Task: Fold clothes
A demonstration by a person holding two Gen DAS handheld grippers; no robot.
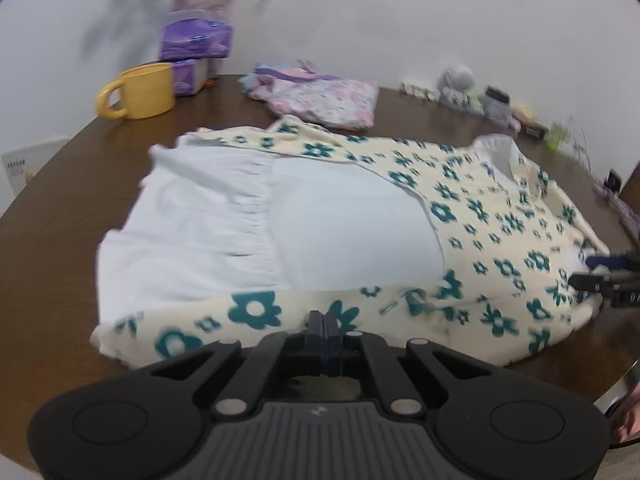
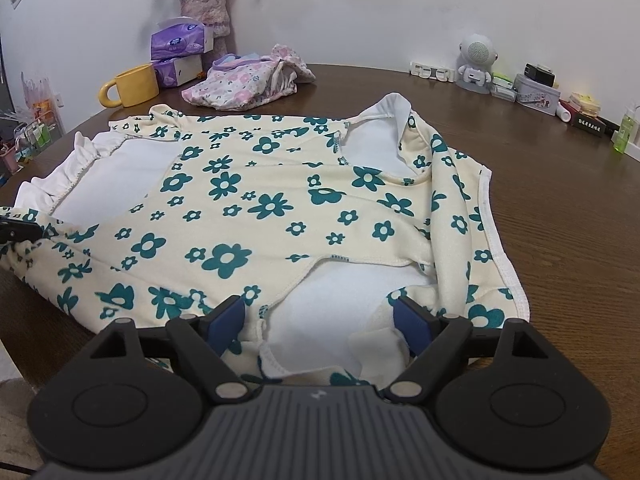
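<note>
Your cream garment with teal flower print and white lining (image 2: 256, 200) lies spread across the middle of the dark brown wooden table (image 2: 560, 208), partly folded: a flowered panel is turned over the white inside, and the white ruffled hem (image 1: 192, 216) shows at the left end. The white collar (image 2: 394, 110) sits at the far side in the right wrist view.

Your left claw (image 1: 325, 322) is closed, its two dark fingers pressed flat together over the near flowered edge of the garment; you cannot tell from this view whether any cloth is pinched between them. The picture from this side is blurred.

Your right claw (image 2: 320, 320) stands wide open, its blue pads (image 2: 226, 320) set apart on either side of the near edge of the garment, where white lining and a stitched hem bunch between them. The pads do not press on the cloth.

Far left on the table you have a yellow ceramic mug (image 2: 130, 85), and behind it two stacked purple tissue boxes (image 2: 180, 42) and a vase of dried pink flowers (image 2: 206, 10). A folded pink and white flowered garment (image 2: 248, 84) lies just beyond the one you are working on. Along the far right edge stand a small white robot-shaped speaker (image 2: 476, 62), a flowered tin (image 2: 536, 94) and a green bottle (image 2: 625, 130).
</note>
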